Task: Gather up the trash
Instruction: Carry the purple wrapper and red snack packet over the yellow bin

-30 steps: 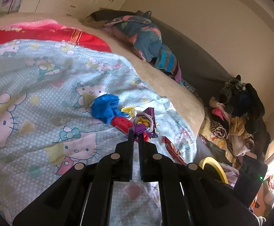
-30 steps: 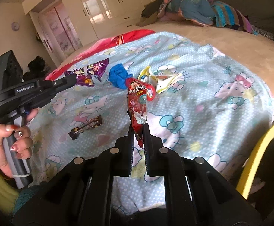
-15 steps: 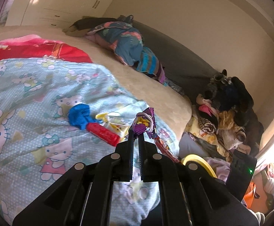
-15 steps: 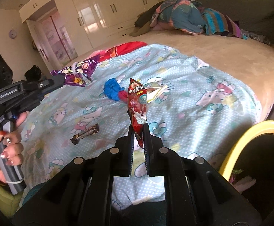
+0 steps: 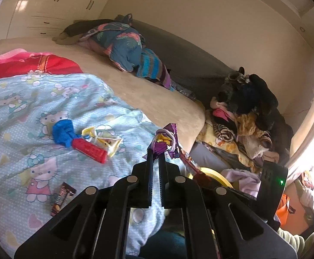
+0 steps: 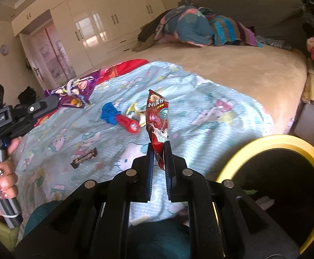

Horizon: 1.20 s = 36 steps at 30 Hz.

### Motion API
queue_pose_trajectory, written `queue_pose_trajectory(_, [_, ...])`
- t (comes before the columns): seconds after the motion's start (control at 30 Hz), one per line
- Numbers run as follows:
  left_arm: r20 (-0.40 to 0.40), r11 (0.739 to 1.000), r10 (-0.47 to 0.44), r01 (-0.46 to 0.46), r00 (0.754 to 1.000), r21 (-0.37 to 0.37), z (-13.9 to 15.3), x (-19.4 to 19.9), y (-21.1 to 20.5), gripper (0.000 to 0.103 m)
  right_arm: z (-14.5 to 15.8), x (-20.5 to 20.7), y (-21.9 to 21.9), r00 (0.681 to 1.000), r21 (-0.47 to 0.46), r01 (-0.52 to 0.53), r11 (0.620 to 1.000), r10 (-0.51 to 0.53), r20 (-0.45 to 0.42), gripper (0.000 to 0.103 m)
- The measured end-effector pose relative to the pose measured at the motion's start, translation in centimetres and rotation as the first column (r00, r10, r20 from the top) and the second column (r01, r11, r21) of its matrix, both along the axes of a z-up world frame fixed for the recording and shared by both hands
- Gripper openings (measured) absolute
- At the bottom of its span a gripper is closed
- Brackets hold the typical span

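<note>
Trash, a crinkled red foil snack packet [image 6: 158, 127] clenched upright in the right gripper [image 6: 158, 151] and a purple foil wrapper [image 5: 164, 143] pinched in the left gripper [image 5: 155, 154], could slip free short of the yellow-rimmed black bin [image 6: 307, 151] at near right.

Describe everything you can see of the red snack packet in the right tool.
The red snack packet is a glossy, crinkled foil-look pouch, dark red with white Chinese characters near its top and a small pale label low down. It stands upright, slightly twisted, pinched at its bottom edge between the shut fingers of the right tool. It is lifted clear of the blanket, touching nothing but the tool. The yellow-rimmed bin sits just to its right.
</note>
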<state>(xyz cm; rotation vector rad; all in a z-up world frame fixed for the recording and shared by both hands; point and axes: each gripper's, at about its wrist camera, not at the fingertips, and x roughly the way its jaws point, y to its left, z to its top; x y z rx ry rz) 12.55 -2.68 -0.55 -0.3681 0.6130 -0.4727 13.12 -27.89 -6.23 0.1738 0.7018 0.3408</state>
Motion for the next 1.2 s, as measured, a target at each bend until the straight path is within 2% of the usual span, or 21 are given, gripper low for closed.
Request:
queue_pose_trajectory(0.3, [0.009,0.998,-0.062,0.062,0.998,0.02,0.3,-0.7,-2.7,0.005,0.6,-0.8,-4.2,0.996,-0.027,0.086,0.996,-0.086,0.001,0.006])
queue_pose_trajectory(0.63, [0.016,0.988,-0.151,0.151,0.988,0.041,0.6,-1.7,-6.4,0.005,1.5,-1.3,-7.9,0.989,-0.004,0.145,0.989,-0.145,0.003,0.006])
queue_pose_trajectory(1.2, [0.018,0.965,-0.248,0.245,0.969,0.095,0.1,-2.9,-11.0,0.005,0.6,-2.9,-11.9,0.975,-0.061,0.221,0.973,-0.222,-0.013,0.006])
